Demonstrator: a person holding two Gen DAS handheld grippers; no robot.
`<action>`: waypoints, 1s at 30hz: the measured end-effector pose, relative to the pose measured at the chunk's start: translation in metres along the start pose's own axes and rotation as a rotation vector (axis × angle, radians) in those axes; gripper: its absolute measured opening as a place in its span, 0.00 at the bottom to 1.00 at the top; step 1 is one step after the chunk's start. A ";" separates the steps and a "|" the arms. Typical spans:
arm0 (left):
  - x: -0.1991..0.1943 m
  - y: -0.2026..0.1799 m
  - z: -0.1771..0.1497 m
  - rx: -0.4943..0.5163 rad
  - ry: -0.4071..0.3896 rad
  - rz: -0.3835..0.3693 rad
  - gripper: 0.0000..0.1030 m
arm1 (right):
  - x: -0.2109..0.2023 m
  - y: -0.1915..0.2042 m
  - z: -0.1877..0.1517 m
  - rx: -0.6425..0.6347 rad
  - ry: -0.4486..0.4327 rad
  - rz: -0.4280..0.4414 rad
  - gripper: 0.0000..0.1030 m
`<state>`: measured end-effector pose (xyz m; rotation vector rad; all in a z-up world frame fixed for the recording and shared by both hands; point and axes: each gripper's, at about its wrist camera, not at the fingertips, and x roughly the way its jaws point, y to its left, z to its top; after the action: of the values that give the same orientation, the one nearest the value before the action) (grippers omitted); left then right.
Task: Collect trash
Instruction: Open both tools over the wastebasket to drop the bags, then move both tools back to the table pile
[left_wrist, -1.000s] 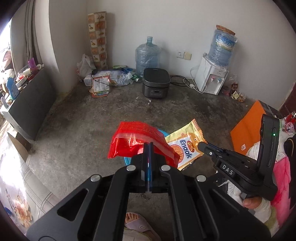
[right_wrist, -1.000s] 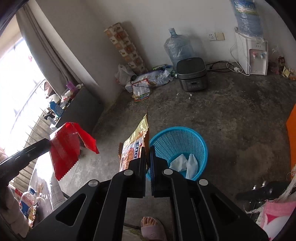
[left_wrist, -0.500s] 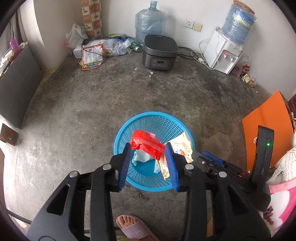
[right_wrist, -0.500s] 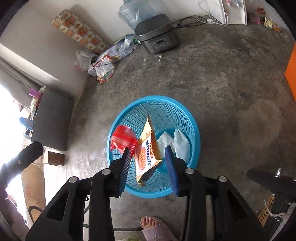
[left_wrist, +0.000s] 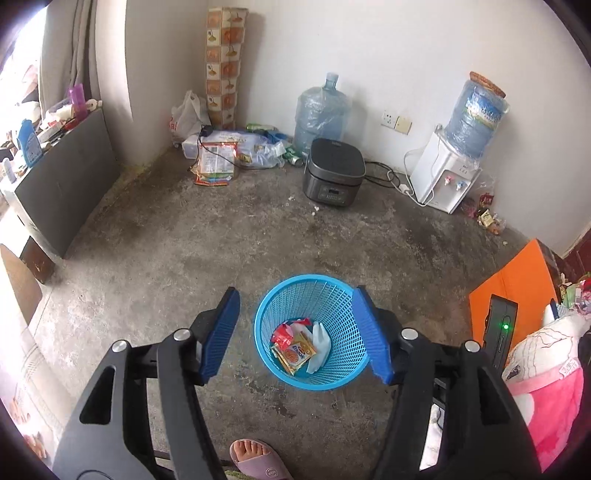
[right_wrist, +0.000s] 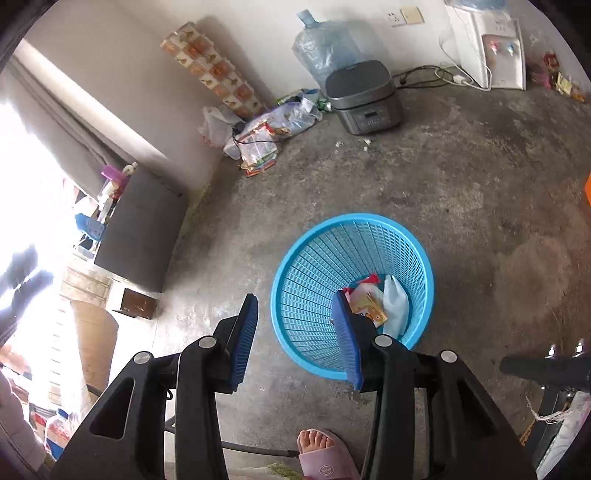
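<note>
Below both tools, wrappers (left_wrist: 293, 349) inside blue basket (left_wrist: 334, 291), left tool (left_wrist: 299, 334) and right tool (right_wrist: 297, 338) opening, empty

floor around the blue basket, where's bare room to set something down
The concrete floor is bare between the blue basket, the dark cabinet and the rice cooker. It is also bare from the basket toward the orange board. It is crowded along the wall: bags and wrappers in the corner, cords and litter by the water dispenser.
</note>
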<state>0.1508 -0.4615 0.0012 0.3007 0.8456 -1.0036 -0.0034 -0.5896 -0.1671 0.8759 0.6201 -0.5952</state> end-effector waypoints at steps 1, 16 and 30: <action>-0.019 0.002 -0.001 0.000 -0.032 0.002 0.66 | -0.013 0.014 0.001 -0.039 -0.026 0.018 0.47; -0.243 0.055 -0.069 -0.193 -0.310 0.148 0.91 | -0.149 0.170 -0.051 -0.482 -0.275 0.187 0.91; -0.363 0.139 -0.179 -0.432 -0.450 0.333 0.91 | -0.193 0.234 -0.095 -0.613 -0.362 0.232 0.94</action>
<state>0.0861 -0.0593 0.1328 -0.1505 0.5554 -0.5259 0.0060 -0.3497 0.0416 0.2451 0.3306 -0.3089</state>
